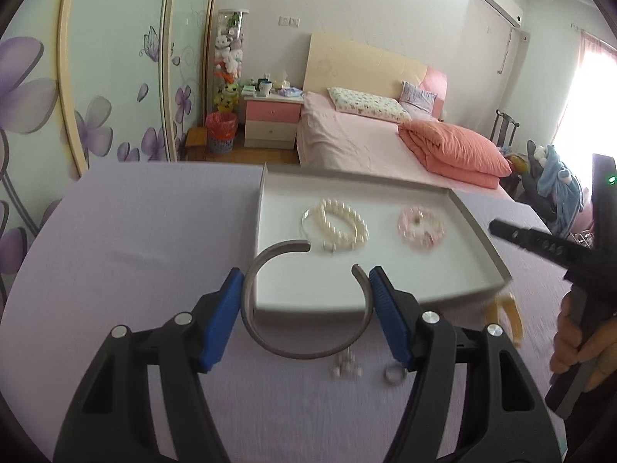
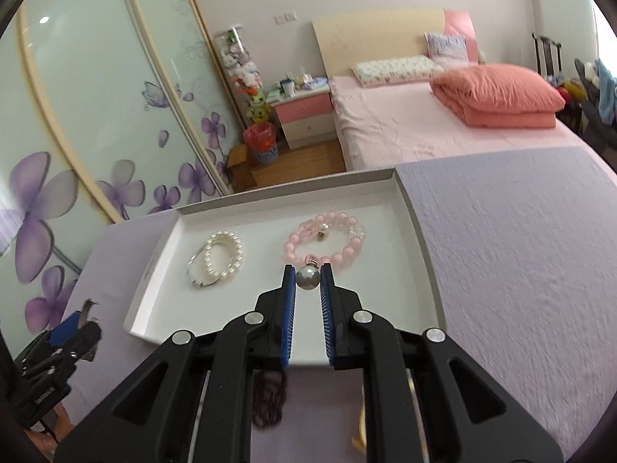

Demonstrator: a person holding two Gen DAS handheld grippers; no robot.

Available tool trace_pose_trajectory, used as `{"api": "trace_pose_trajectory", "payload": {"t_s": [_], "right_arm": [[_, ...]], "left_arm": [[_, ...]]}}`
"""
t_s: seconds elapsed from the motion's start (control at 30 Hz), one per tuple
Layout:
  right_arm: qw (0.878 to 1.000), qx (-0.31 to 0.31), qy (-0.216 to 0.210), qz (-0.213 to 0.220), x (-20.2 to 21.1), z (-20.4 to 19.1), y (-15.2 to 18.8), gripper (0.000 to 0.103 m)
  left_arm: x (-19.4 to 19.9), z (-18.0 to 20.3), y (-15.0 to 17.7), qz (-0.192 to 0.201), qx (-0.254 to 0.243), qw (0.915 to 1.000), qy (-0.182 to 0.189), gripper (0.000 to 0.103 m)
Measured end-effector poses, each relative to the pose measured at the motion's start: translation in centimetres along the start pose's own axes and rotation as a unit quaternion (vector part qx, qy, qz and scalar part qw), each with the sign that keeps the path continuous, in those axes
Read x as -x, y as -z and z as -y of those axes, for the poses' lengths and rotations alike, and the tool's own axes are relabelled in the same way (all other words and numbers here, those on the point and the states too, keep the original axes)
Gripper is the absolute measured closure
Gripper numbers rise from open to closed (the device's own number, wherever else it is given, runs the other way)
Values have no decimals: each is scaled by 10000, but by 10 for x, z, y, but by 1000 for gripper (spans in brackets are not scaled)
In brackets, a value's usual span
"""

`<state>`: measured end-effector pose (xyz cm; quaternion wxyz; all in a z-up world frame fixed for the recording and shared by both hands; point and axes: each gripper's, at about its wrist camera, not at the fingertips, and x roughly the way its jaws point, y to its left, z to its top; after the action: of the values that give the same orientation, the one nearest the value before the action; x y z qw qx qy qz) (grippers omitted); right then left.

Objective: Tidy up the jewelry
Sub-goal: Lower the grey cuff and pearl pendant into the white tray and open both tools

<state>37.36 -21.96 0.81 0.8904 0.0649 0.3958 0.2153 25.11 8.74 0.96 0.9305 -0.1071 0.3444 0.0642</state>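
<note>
My left gripper (image 1: 306,287) is shut on a grey open cuff bangle (image 1: 270,341), its blue pads pressing both sides, held over the near edge of a white tray (image 1: 478,227). A white pearl bracelet (image 1: 341,225) and a pink bead bracelet (image 1: 420,227) lie in the tray. My right gripper (image 2: 307,278) is shut on a grey pearl pendant (image 2: 307,277) just above the tray (image 2: 416,208), in front of the pink bead bracelet (image 2: 339,254), with the pearl bracelet (image 2: 219,256) to its left.
The tray rests on a lilac cloth (image 1: 135,231). On the cloth lie small white earrings (image 1: 343,366), a ring (image 1: 393,376), an amber bangle (image 1: 509,316) and a dark bead strand (image 2: 268,397). A pink bed (image 2: 424,127) lies beyond. A hand (image 1: 578,351) holds the other gripper.
</note>
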Motion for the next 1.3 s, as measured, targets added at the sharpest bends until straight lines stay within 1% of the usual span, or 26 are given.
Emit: {"api": "trace_pose_trajectory", "payload": {"t_s": [0.13,0.23,0.4,0.53,0.6,0.63,0.67,1.07,1.2,1.3], "right_arm": [[9995,-60,155,-270,-30,2,-6,90],[9987,49,415,-280,-46,-1,-8,90],[9977,152,558,-363,-60,-6,-6,89],[9968,301,679,-284,-59,-9,-4,88],[9967,348,708,-212,-56,-8,-3,78],[9966,354,725,-194,-55,-6,-3,69],[9966,345,734,-170,-55,-6,-4,66],[9978,265,588,-148,-39,3,3,66],[9980,319,525,-150,-32,3,7,64],[9979,389,508,-131,-26,4,10,63]], "left_arm": [[-19,5,-16,14,-28,10000,-30,37],[-34,5,-25,-35,74,10000,33,37],[-51,10,-32,-98,147,9998,76,37],[-56,13,-31,-132,125,9998,116,37],[-57,14,-31,-137,104,9998,123,37],[-57,15,-31,-139,90,9998,131,37],[-58,16,-30,-143,77,9998,130,37],[-65,29,-30,-181,-7,9997,152,37],[-76,34,-35,-173,-44,9998,128,37],[-90,38,-38,-239,-69,9997,63,37]]}}
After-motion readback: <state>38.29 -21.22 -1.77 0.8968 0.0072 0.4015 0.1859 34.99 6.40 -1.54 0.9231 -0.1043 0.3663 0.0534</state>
